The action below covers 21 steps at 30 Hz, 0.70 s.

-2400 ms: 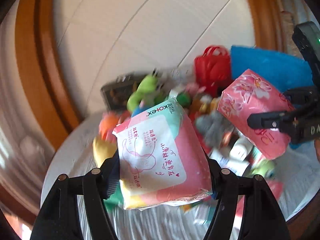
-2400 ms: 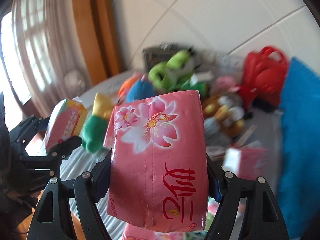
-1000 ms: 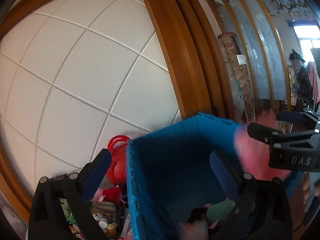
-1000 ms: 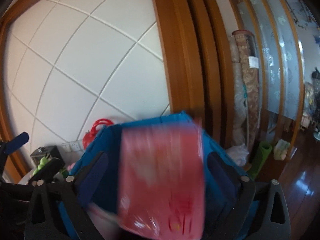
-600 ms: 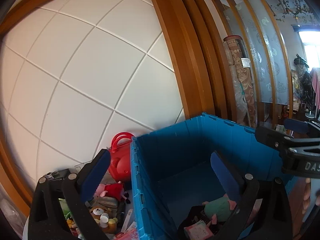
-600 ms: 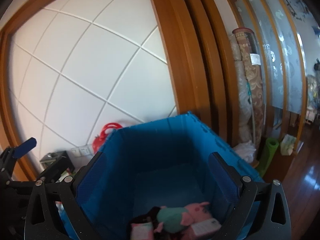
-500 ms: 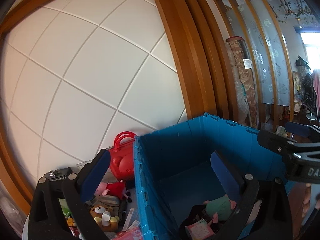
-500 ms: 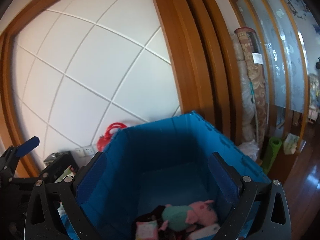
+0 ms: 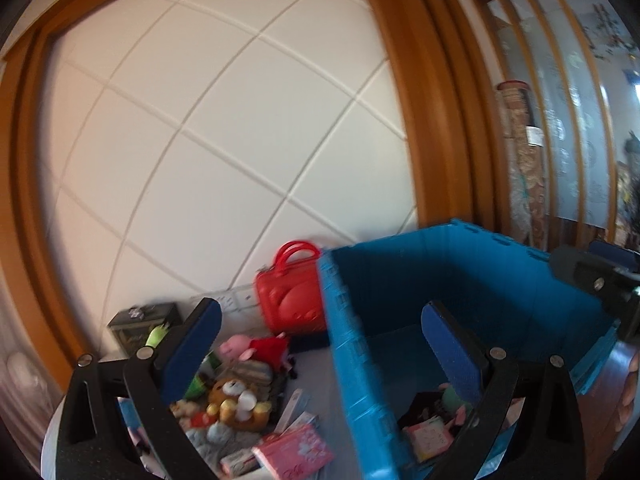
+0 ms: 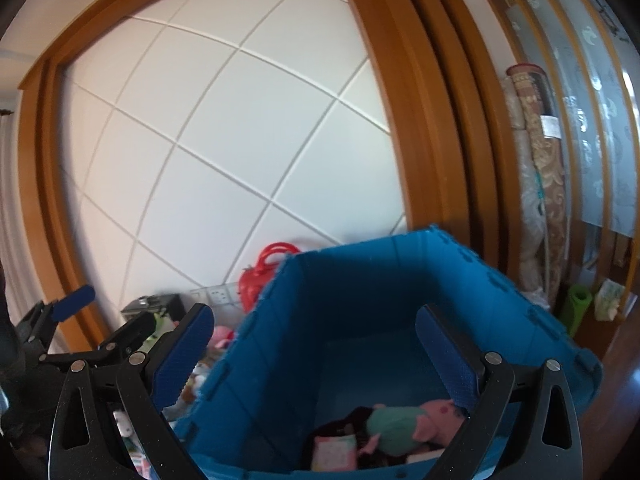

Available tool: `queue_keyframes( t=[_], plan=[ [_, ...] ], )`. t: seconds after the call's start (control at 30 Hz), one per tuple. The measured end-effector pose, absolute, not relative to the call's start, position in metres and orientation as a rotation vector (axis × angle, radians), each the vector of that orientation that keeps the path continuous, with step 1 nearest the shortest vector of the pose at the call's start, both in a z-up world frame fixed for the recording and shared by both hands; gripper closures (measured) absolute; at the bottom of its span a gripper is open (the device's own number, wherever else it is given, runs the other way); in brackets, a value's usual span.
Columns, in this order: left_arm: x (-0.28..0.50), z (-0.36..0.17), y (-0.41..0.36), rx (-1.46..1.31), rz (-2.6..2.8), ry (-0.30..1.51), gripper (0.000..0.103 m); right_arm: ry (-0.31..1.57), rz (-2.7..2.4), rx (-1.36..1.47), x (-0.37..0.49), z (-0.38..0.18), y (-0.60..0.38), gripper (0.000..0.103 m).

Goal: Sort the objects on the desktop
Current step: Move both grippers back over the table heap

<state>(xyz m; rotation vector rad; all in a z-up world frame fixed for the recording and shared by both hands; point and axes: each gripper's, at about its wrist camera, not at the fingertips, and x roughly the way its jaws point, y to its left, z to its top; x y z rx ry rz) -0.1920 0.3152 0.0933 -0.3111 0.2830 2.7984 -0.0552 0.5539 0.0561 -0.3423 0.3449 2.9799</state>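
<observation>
Both jaws gape empty — left hand-held gripper [image 9: 320, 340] and right hand-held gripper [image 10: 314, 346] over the blue crate [image 10: 400, 280]; swinging toward the 9 o'clock toy pile [image 9: 232, 392] risks clipping its wall.

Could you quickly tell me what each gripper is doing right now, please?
Left gripper: open, holding nothing.
Right gripper: open, holding nothing, above the blue bin.

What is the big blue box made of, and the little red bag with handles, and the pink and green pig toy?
The big blue box looks like hard moulded plastic: stiff ribbed walls, notched rim, dull sheen. The little red bag with handles seems glossy plastic too, since its rounded shell shines. The pink and green pig toy inside the box looks like soft plush fabric, fuzzy and squashy, though it is a bit blurred.
</observation>
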Motion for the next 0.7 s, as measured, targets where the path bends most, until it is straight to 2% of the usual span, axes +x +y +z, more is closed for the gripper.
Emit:
queue_keyframes(
  t=[0.4,0.6,0.7],
  plan=[
    [-0.202,0.044,0.162,-0.475,3.026,0.209,0.001,0.268,3.168,-0.446,-0.083,0.034,0.458,0.000],
    [-0.216,0.013,0.068,-0.601,3.106,0.206,0.001,0.205,3.274,-0.602,-0.118,0.007,0.362,0.000],
    [-0.218,0.000,0.018,-0.635,3.134,0.244,0.001,0.250,3.313,-0.721,-0.143,-0.010,0.306,0.000]
  ],
)
